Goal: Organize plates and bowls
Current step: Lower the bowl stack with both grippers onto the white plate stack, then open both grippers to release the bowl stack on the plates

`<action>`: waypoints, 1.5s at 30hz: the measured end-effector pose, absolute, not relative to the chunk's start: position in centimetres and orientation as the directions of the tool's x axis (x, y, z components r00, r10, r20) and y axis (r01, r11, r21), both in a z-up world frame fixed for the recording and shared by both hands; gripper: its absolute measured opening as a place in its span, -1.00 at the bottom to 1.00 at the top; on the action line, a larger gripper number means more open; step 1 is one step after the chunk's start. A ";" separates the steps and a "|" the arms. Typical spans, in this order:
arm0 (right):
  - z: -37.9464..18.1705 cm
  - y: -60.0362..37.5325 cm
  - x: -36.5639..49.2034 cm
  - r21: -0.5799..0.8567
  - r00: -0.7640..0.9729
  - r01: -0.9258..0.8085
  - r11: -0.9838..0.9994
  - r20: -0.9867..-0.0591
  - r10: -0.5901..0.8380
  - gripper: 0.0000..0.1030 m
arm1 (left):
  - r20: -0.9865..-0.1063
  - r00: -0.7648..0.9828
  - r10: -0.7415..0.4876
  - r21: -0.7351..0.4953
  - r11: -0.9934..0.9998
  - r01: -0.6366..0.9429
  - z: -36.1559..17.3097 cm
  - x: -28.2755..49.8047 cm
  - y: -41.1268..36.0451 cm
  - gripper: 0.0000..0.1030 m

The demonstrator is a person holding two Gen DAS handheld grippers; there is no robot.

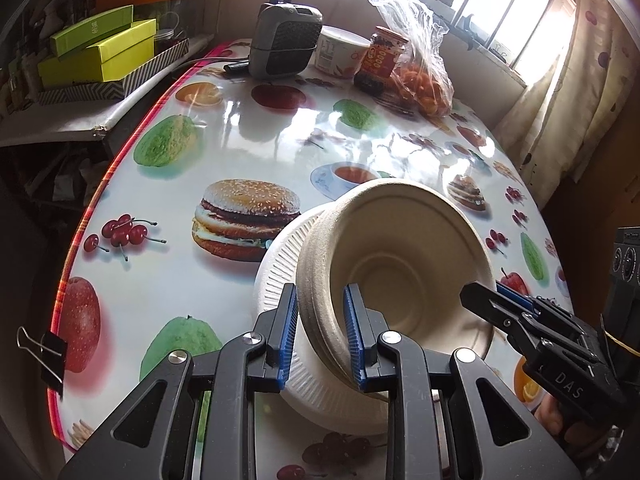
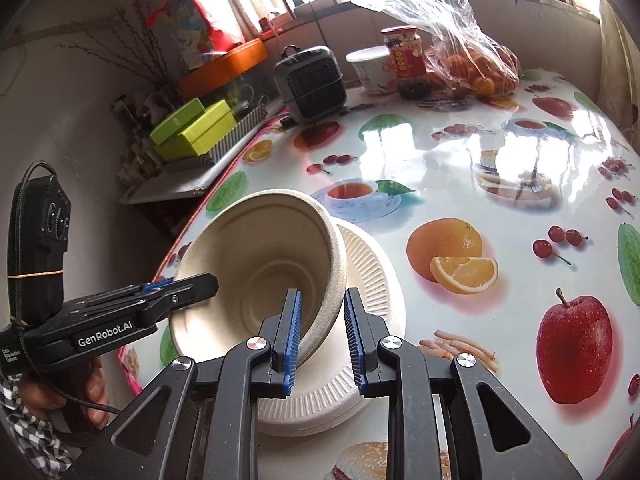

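**Operator:** Left wrist view: bowl [image 1: 400,264] is tilted on its side over the plate [image 1: 276,280], near my edge of the table [image 1: 240,140]. I have the left gripper [image 1: 320,336] closed down on the bowl's rim. The right gripper [image 2: 320,332] pinches the opposite rim the same way.

**Checker:** Risk?

**Operator:** Two grips on one light pulp bowl. If I pull the hands apart or twist unevenly, I judge the rim could crease or tear, or slip from one pad.

**Checker:** And the plate?

**Operator:** The bowl leans on it; dragging could push the plate toward the table edge.
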State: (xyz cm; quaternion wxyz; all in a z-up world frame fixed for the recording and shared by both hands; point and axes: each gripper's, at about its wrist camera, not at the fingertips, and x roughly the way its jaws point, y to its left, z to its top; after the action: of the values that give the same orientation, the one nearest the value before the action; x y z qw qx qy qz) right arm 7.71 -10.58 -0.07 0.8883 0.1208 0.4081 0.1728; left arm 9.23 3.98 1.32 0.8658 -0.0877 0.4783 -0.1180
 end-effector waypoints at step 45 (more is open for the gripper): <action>1.0 -10.4 6.4 0.332 0.655 -0.218 0.918 -0.648 0.390 -0.12 | -0.783 0.560 -0.272 -0.238 0.962 0.133 2.0 8.1 4.0 -0.14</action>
State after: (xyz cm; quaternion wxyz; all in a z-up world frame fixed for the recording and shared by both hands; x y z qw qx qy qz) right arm 6.35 -10.41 0.99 0.9025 0.1129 0.3800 0.1683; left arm 8.12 4.02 1.98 0.8799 -0.0761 0.4547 -0.1150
